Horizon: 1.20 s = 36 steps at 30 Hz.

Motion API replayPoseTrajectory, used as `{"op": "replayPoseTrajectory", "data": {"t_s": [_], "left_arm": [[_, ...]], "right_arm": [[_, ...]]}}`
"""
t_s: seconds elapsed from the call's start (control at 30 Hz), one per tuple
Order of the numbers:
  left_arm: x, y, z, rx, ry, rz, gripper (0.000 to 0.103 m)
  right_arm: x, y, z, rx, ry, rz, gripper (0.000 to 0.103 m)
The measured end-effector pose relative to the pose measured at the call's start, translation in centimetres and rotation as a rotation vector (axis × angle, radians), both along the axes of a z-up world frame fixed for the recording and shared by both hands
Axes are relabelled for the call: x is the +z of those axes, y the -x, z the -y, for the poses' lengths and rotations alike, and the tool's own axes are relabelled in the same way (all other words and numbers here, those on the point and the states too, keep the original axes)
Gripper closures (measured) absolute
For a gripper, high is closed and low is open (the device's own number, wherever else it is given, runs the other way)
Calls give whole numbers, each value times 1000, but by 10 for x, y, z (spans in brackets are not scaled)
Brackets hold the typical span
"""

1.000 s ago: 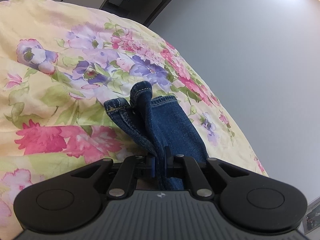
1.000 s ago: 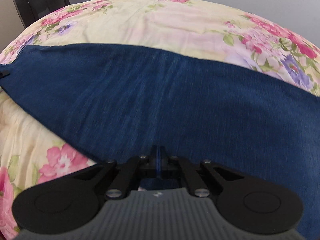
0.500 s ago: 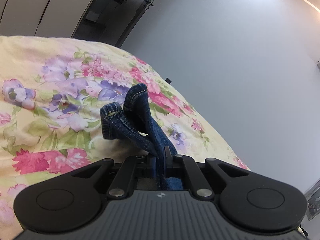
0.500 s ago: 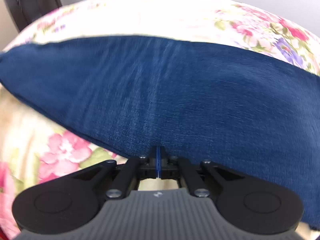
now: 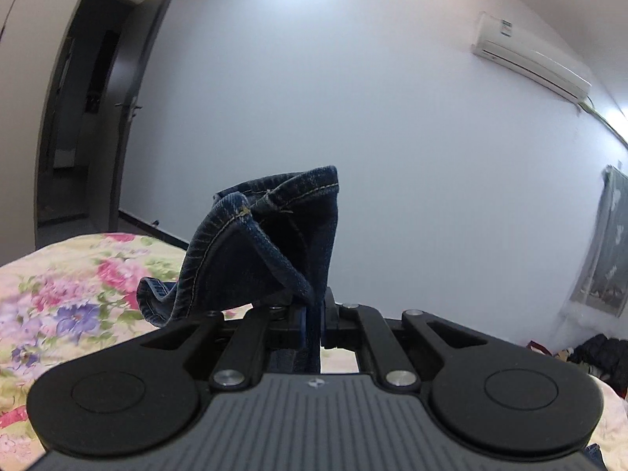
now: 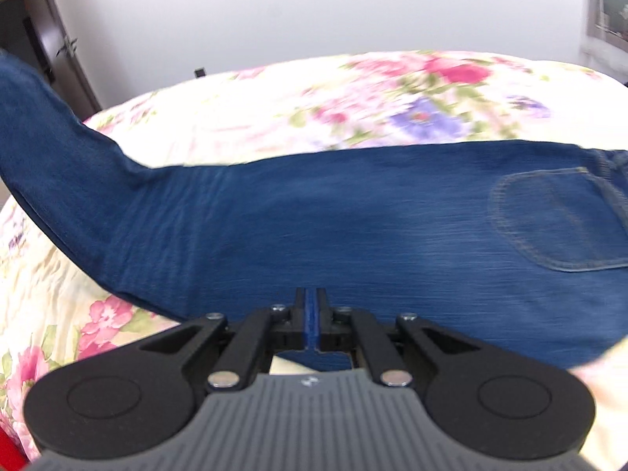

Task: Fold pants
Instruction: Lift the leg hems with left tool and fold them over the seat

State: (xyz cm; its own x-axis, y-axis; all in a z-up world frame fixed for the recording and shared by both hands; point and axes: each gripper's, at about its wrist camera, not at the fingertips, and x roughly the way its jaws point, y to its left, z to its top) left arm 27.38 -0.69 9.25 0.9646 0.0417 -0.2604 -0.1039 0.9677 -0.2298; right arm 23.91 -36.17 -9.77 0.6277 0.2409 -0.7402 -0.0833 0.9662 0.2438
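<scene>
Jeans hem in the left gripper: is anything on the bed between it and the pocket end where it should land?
Nothing visible. The left gripper holds the hem aloft; the jeans lie bare to the back pocket on the bedspread.

Dark blue denim pants (image 6: 314, 227) lie stretched across the floral bedspread (image 6: 274, 110), back pocket up at right. The hemmed leg ends (image 5: 274, 235) stand raised, bunched.

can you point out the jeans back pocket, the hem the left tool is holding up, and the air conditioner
back pocket (image 6: 557, 219): right wrist view, middle of the stitched patch
hem (image 5: 274, 196): left wrist view, stitched edge of the lifted leg end
air conditioner (image 5: 530, 59): left wrist view, front of the wall unit
</scene>
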Motion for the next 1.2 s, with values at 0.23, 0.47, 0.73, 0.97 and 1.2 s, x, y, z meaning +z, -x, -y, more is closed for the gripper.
{"op": "replayPoseTrajectory", "data": {"t_s": [0.23,0.47,0.73,0.97,1.2], "left_arm": [[13,-20,151,-187,-81,-12,98],[-37,-47,292,-423,-101,-99,97],[-173,-37,383,-629,-241,-397,98],[-209,-18,386,-792,-222,-570,93],[-224,-26,376,-922,-125,-688,68]], "right_arm": [[1,19,100,-88,-27,28,103],[-18,26,186,-196,-98,30,103],[-47,26,236,-210,-211,-26,103],[-50,25,238,-159,-149,-49,103],[-40,36,242,-180,-137,-51,91]]}}
